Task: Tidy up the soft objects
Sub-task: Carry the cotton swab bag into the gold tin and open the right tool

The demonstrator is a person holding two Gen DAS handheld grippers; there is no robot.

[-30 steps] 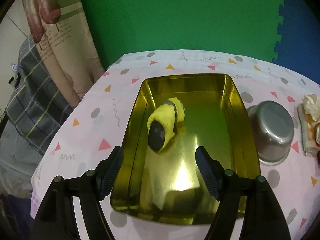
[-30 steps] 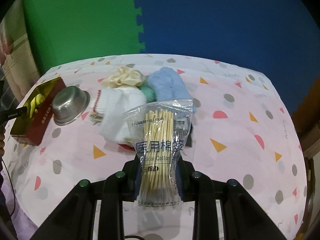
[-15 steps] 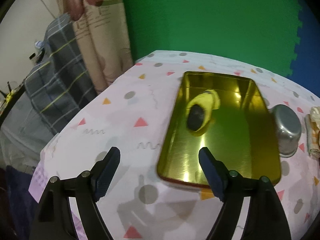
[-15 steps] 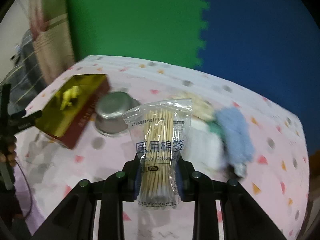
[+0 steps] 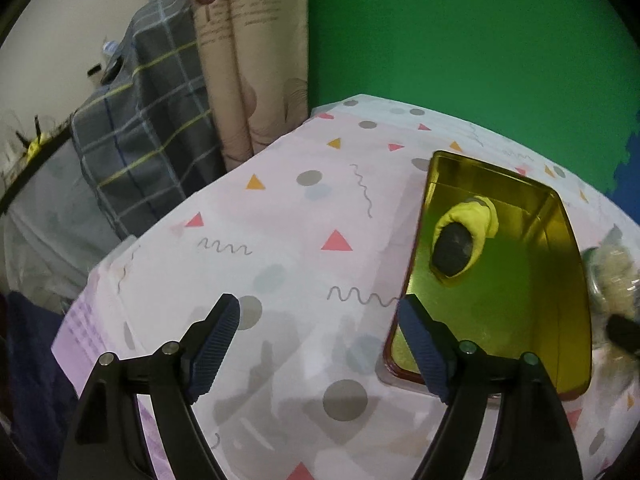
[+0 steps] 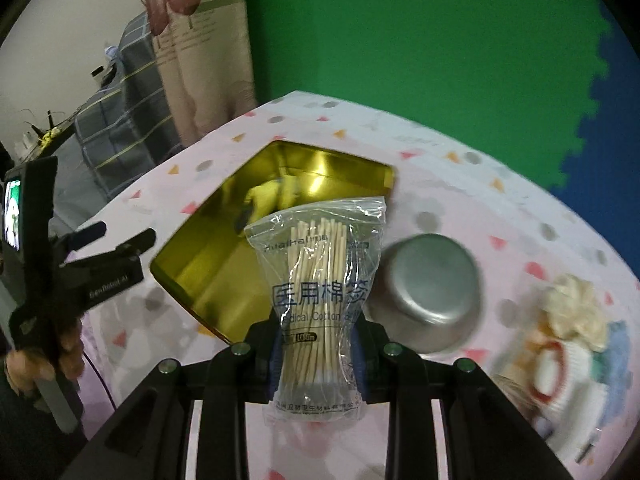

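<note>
Gold tin [image 5: 560,280] on the table holds one yellow-and-dark soft item [image 5: 464,240], while the right gripper [image 6: 316,356] clamps a bag of cotton swabs [image 6: 320,280] above it beside an upturned steel bowl [image 6: 428,292], and the left gripper [image 5: 320,320], just widened, holds nothing.

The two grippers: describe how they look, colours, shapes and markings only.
Both are black plastic with angular, strut-like arms and silver pivot screws. The left gripper has dark blue ribbed pads on its fingers. In the right wrist view its body bears small white lettering, too blurred to read, and carries a small lit screen. The right gripper shows blue pads too.
</note>
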